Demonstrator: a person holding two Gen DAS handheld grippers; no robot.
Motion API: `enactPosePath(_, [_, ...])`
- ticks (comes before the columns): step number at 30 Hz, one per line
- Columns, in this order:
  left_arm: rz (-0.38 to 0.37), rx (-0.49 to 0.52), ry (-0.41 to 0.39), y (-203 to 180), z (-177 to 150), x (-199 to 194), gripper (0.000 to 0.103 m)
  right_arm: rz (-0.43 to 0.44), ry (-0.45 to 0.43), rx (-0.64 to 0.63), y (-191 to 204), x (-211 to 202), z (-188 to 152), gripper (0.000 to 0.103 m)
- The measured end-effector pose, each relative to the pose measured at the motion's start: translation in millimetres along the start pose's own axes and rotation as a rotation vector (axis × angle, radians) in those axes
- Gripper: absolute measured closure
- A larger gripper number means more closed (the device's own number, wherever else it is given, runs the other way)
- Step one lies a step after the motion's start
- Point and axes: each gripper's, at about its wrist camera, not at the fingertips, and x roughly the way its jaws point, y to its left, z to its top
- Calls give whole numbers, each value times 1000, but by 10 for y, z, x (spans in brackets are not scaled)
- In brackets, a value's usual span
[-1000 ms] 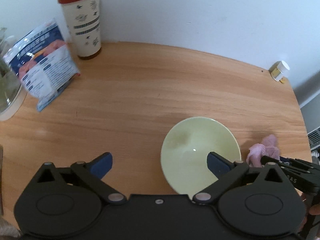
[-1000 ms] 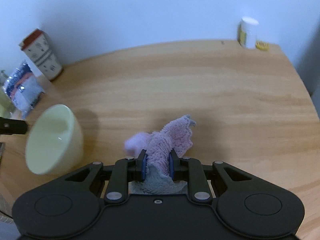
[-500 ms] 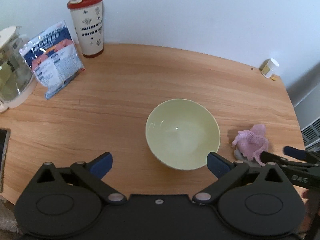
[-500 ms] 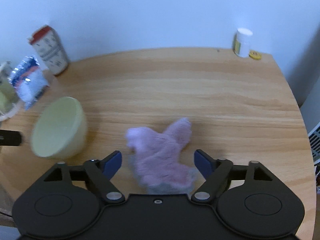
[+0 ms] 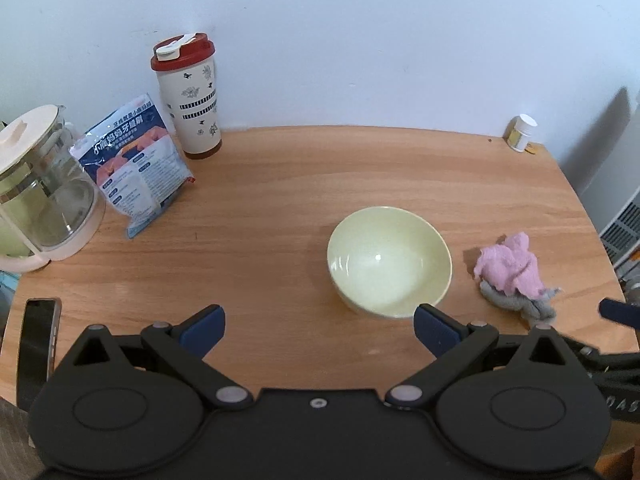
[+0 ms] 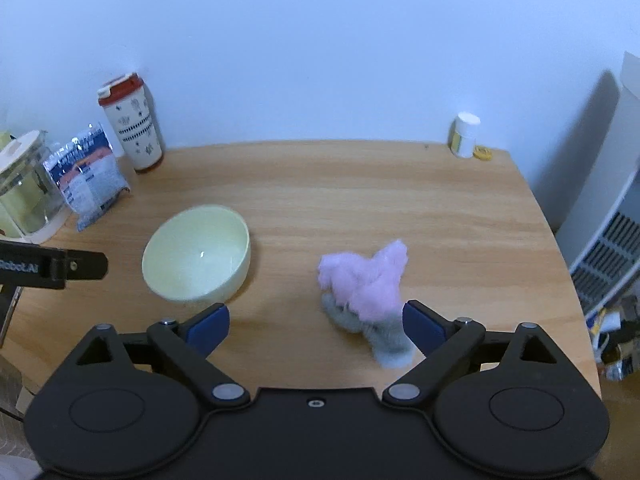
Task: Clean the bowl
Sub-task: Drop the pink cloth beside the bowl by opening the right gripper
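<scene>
The pale bowl (image 5: 389, 261) sits upright on the bench (image 5: 280, 184), just ahead of the wide, empty left tool (image 5: 318, 330). The right tool (image 6: 316, 326), its jaws opening, holds nothing; the pink cloth (image 6: 366, 280) lies just ahead of its right finger.

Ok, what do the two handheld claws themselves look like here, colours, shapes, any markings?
Both match: the left claw and right claw have matte black bodies with two round discs, angular black linkage arms on silver pivot pins, and dark blue pads at the fingertips. White lettering, partly cut off, shows on each one's side. No cables or sleeves are visible.
</scene>
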Motion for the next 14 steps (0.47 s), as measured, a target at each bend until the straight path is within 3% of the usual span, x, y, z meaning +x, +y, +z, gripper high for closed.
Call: enactPosePath(14, [-57,14,55,6,-372,-91,0,-60,57,89,90,-167,-395,7])
